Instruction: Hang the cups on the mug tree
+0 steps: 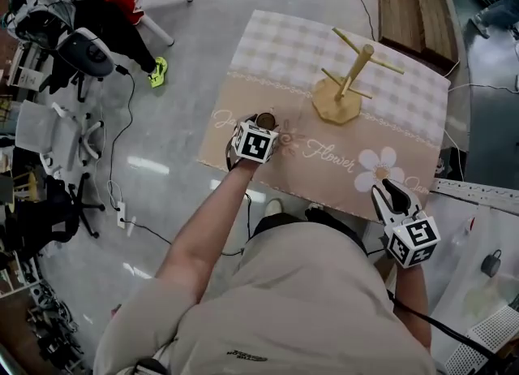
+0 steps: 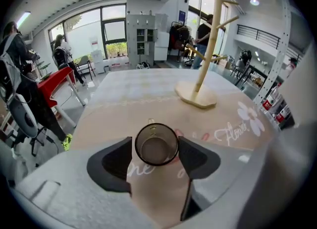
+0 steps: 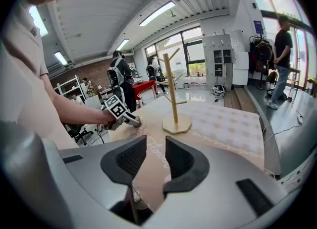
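Dark round cup (image 1: 265, 119) upright on beige flower-print surface (image 1: 340, 172), between left gripper's (image 2: 156, 148) wide-spread fingers, unclamped. Wooden mug tree (image 1: 347, 81) stands beyond it. Right gripper (image 3: 154, 149) fingers narrowly apart, empty.

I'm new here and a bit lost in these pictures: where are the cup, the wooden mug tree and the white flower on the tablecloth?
cup (image 2: 155, 148): left gripper view, on its inner bottom.
mug tree (image 1: 331, 109): head view, on its flat base.
white flower (image 1: 379, 168): head view, on its middle.
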Demonstrator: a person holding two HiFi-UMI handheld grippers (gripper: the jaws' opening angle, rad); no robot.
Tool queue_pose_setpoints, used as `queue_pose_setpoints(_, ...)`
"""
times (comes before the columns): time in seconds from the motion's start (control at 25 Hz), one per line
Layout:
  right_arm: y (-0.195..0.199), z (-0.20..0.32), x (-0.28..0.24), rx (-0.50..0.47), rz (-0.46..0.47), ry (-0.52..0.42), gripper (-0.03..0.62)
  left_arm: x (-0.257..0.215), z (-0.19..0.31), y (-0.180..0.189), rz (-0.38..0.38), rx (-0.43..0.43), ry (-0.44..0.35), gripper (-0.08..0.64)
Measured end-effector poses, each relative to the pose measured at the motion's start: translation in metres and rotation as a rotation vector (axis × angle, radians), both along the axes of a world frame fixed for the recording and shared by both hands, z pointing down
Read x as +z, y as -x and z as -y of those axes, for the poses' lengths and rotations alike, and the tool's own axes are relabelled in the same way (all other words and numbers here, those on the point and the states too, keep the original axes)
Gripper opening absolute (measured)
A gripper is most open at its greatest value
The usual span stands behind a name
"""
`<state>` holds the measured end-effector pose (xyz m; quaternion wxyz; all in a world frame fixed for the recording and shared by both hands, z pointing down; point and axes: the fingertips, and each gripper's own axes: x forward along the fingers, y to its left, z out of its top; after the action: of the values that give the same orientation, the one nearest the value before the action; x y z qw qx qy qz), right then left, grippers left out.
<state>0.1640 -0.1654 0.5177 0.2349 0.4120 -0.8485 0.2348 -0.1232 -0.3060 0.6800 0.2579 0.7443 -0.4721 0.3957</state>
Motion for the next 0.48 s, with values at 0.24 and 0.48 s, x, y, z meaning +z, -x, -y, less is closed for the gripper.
queue_pose_setpoints(0.24, -0.020, 0.019, 0.006, -0.010, 0.026, 0.005, 0.127, 0.007, 0.003, 0.000, 0.019, -0.018, 0.050, 0.270)
queue_pose_setpoints(0.48, -0.033, 0.032, 0.007, -0.017, 0.048, 0.002, 0.127, -0.014, 0.013, -0.005, 0.031, -0.019, -0.019, 0.268)
